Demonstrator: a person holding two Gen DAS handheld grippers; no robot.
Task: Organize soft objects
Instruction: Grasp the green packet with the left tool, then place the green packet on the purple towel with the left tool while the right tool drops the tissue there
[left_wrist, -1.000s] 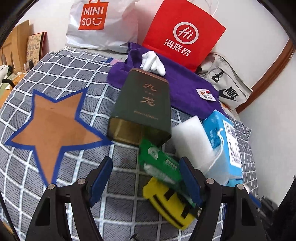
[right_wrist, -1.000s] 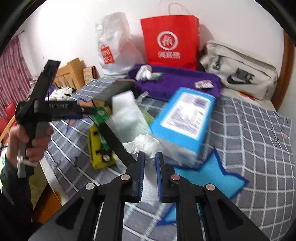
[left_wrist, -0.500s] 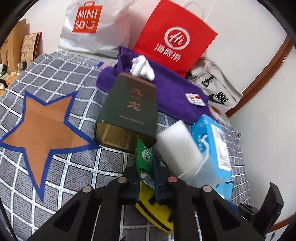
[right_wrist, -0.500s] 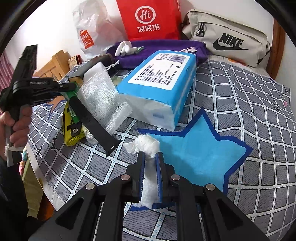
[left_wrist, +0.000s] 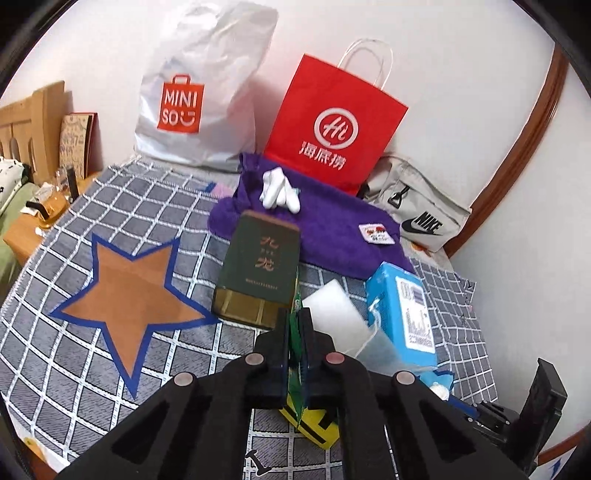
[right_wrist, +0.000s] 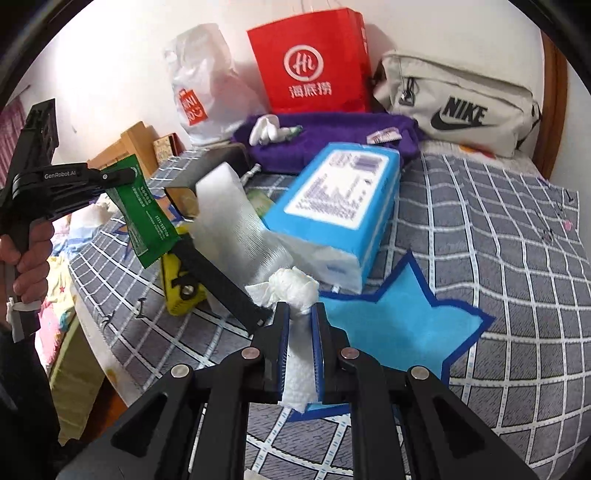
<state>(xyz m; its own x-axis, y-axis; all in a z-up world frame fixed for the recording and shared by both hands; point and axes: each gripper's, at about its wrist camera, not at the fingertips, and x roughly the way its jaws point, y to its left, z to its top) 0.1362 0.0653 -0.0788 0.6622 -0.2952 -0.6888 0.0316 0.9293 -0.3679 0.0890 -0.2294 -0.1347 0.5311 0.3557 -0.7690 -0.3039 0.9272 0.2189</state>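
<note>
While my left gripper (left_wrist: 294, 334) pinches the green packet (right_wrist: 146, 214) up in the air, my right gripper (right_wrist: 298, 334) squeezes a white tissue (right_wrist: 295, 291) just above the blue star (right_wrist: 399, 321) on the bed (right_wrist: 517, 258).

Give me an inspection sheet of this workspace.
Surface: checked cloth with brown star and blue star.
Job's things: green packet, tissue wad.
Clutter: tissue pack, dark box, foam block, yellow tool, purple towel.
Grippers: left claw shut on packet; right claw shut on wad.
Cables: nothing seen.
Surroundings: red bag, white bag, Nike bag.
</note>
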